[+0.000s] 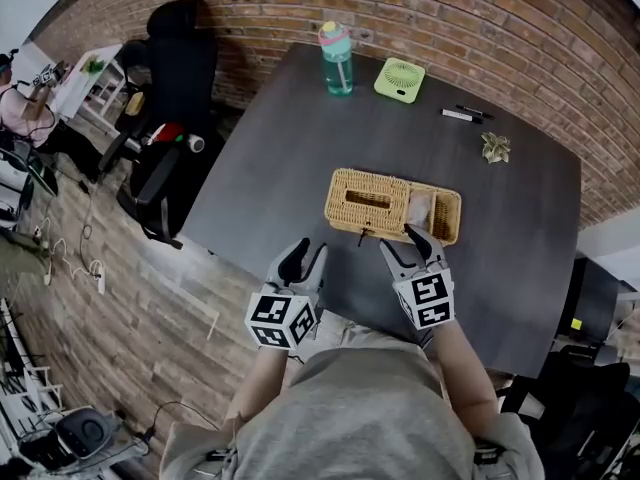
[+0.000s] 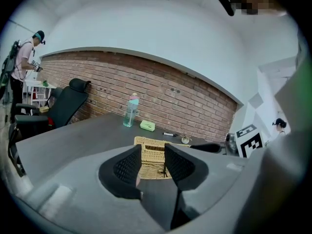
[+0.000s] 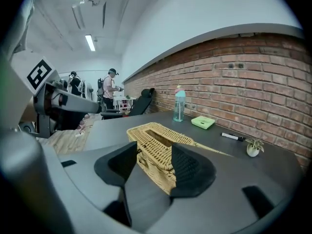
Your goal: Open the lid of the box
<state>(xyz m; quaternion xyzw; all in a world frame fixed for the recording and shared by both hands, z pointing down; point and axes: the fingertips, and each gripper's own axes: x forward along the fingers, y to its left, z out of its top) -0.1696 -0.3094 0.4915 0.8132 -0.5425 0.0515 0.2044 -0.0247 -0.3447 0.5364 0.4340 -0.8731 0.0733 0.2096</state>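
A woven wicker box (image 1: 370, 200) lies on the dark table (image 1: 300, 148), its slotted lid on top and a small dark clasp (image 1: 361, 236) on the near side. Something pale shows at its right end. My right gripper (image 1: 408, 240) is open at the box's near right edge; in the right gripper view the box (image 3: 156, 140) fills the gap between the jaws of the right gripper (image 3: 153, 162), and I cannot tell if they touch it. My left gripper (image 1: 305, 251) is open and empty, short of the box's near left corner. In the left gripper view, the left gripper (image 2: 152, 162) faces the box (image 2: 152, 152).
At the table's far side stand a teal bottle (image 1: 337, 58), a green fan (image 1: 399, 78), a black marker (image 1: 462, 115) and a small plant (image 1: 495, 147). A black office chair (image 1: 170, 118) stands left of the table. A person (image 1: 15, 98) works at the far left.
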